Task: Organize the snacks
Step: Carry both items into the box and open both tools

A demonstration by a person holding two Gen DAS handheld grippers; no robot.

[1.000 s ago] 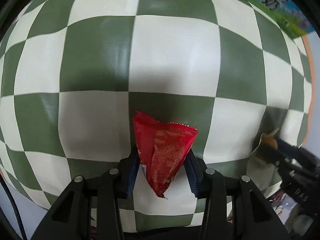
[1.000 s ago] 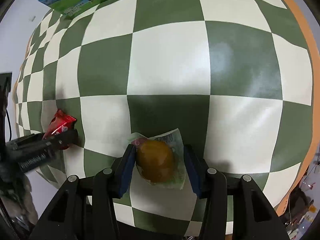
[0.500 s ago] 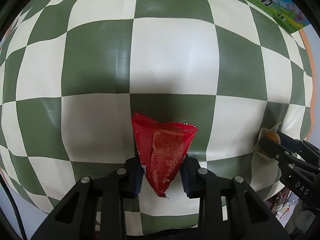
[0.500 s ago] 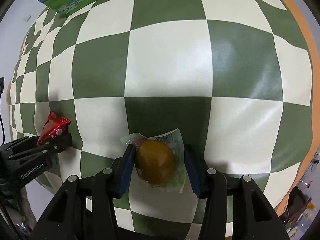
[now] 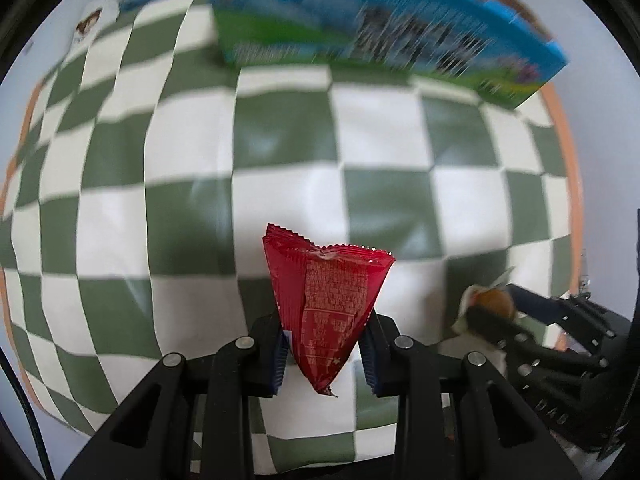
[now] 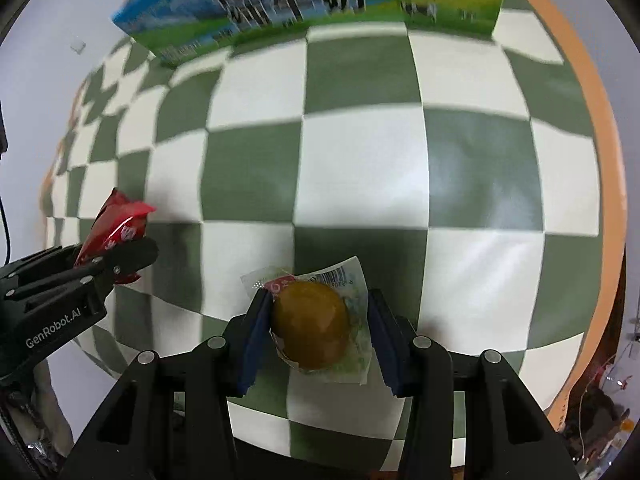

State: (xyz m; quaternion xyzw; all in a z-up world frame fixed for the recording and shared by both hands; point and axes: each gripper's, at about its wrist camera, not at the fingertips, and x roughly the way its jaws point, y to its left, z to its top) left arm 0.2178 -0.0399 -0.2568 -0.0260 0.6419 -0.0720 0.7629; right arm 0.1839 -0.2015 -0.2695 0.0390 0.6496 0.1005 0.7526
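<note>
A red foil snack packet (image 5: 328,300) hangs point-down between the pads of my left gripper (image 5: 326,356), which is shut on it above the cloth. In the right wrist view the same red packet (image 6: 116,224) shows at the left in the left gripper (image 6: 120,256). My right gripper (image 6: 316,336) is shut on a brown egg-shaped snack in a clear wrapper (image 6: 310,326), also held off the cloth. The left wrist view shows that wrapped snack (image 5: 494,304) at the right in the right gripper (image 5: 496,312).
A green-and-white checked tablecloth (image 6: 360,160) covers the table, with an orange table edge (image 6: 600,160) on the right. A blue and green carton box (image 5: 360,28) stands at the far side, and a small white packet (image 5: 96,20) lies at the far left.
Both grippers have risen off the cloth with their snacks, and the carton box has come into view. The left jaws closed in on the red packet.
</note>
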